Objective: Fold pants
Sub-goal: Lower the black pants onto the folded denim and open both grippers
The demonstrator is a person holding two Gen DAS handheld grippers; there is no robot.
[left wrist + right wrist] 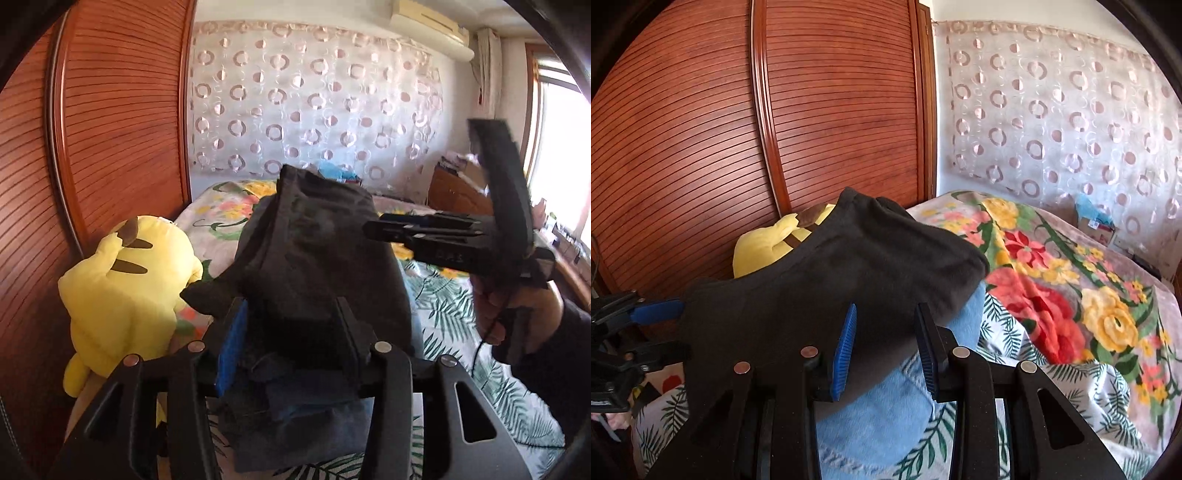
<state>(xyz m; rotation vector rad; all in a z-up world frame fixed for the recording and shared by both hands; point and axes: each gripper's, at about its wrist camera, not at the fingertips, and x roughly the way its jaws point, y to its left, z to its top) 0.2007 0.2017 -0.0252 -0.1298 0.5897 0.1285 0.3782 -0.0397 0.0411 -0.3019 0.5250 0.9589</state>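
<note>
Pants (849,280), dark grey and already doubled into a thick bundle, lie on top of a blue denim garment (882,410) on the bed (1108,398), near the bed's left edge, where a yellow plush toy (125,288) sits against the slatted wooden wardrobe (110,110). The bundle's far end rises in a rounded hump toward the head of the bed; its near end spreads out flat toward both cameras.

In the left wrist view, the left gripper (295,325) has its two fingers standing on either side of the near part of the dark bundle. The blue pad on the left finger (231,347) is clear of the cloth on its inner face, and the fabric lies loosely between the jaws rather than pinched, so the left gripper is open with the pants lying between its fingers. In the right wrist view, this same tool appears at the left border, its blue-tipped finger touching the bundle's left corner.

The right gripper (886,347) is seen from its own camera with both blue pads parted and a visible gap between them. The edge of the dark cloth and the denim beneath lie in and under that gap, but neither pad presses on them: it too is open. In the left wrist view the right gripper (373,229) is seen from the side, held by a hand (495,306) in a dark sleeve, its fingertips at the right flank of the bundle.

A floral blanket (1052,295) covers the bed's far right part.
</note>
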